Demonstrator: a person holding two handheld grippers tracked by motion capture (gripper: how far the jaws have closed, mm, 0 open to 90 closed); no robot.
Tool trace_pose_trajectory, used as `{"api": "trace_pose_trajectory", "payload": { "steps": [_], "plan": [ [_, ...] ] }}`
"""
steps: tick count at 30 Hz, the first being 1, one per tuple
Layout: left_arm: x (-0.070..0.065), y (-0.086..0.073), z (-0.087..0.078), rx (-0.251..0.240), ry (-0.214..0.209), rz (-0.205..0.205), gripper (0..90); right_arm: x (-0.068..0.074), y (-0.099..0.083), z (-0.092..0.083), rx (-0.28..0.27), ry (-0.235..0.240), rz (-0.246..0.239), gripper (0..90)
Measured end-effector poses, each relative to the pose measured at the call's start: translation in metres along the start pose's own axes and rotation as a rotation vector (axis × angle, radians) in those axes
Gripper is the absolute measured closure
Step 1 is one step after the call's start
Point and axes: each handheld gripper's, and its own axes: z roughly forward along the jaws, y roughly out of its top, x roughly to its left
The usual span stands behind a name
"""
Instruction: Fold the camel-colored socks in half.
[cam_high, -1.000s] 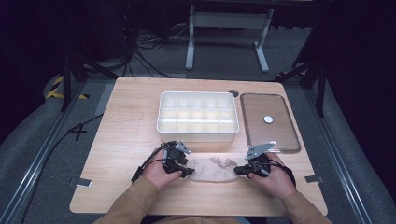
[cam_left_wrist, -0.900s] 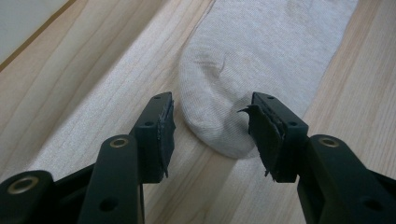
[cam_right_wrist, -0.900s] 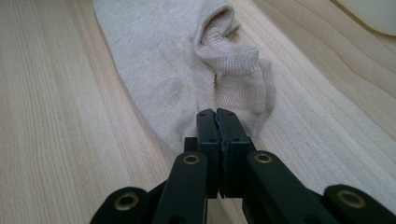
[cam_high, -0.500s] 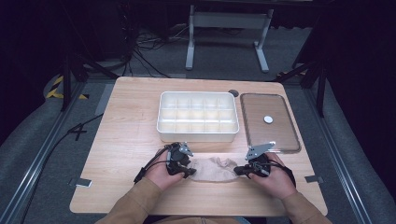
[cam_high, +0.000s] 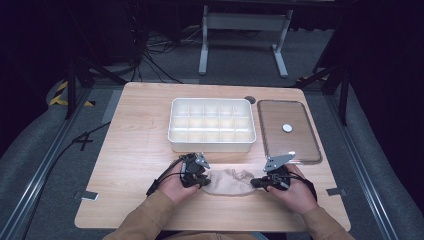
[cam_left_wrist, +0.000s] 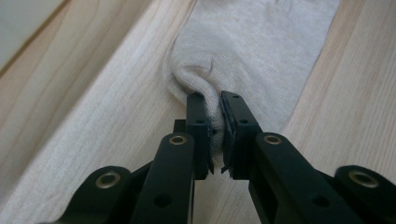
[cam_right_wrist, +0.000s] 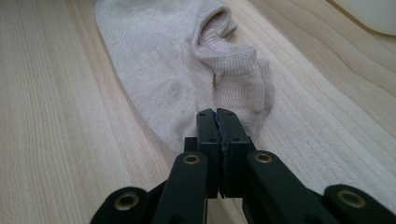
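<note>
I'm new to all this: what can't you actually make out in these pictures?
- Sock, high view: both ends hidden under the left gripper and right gripper.
- Sock edge, right gripper view: pinched between shut jaws, covered by them.
- Small white round thing on the lid, high view: too small to identify.
- Divided box, left gripper view: cut off at the corner.

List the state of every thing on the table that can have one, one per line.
Sock: flat on the table, pinched at both ends.
Left gripper: jaws have just closed, shut on a bunched fold of the sock.
Right gripper: shut on the sock's edge.
Divided box: open, its compartments empty.
Lid: off the box, lying flat beside it.
</note>
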Motion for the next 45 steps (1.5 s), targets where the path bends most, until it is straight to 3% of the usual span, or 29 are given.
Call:
{"api": "trace_pose_trajectory", "payload": {
  "steps": [5, 8, 16, 33, 35, 45],
  "plan": [
    [0.001, 0.007, -0.01, -0.054, -0.024, -0.007, 82.4, 0.0, -0.001, 0.0, -0.009, 0.003, 0.009, 89.2],
    [0.0, 0.009, -0.012, -0.063, -0.035, -0.012, 82.4, -0.001, -0.002, 0.0, -0.01, 0.003, 0.011, 89.2],
    [-0.003, 0.024, -0.017, -0.097, -0.057, 0.019, 82.4, -0.001, -0.004, 0.0, -0.025, 0.008, 0.028, 89.2],
    [-0.021, 0.064, -0.004, -0.15, -0.112, 0.071, 82.1, 0.001, -0.007, 0.0, -0.042, -0.006, 0.034, 89.3],
    [-0.025, 0.072, -0.002, -0.155, -0.119, 0.095, 82.1, 0.001, -0.007, 0.0, -0.04, -0.007, 0.033, 89.3],
    [-0.032, 0.082, 0.015, -0.13, -0.144, 0.113, 81.2, 0.001, -0.008, 0.0, -0.051, -0.004, 0.038, 89.3]
  ]
}}
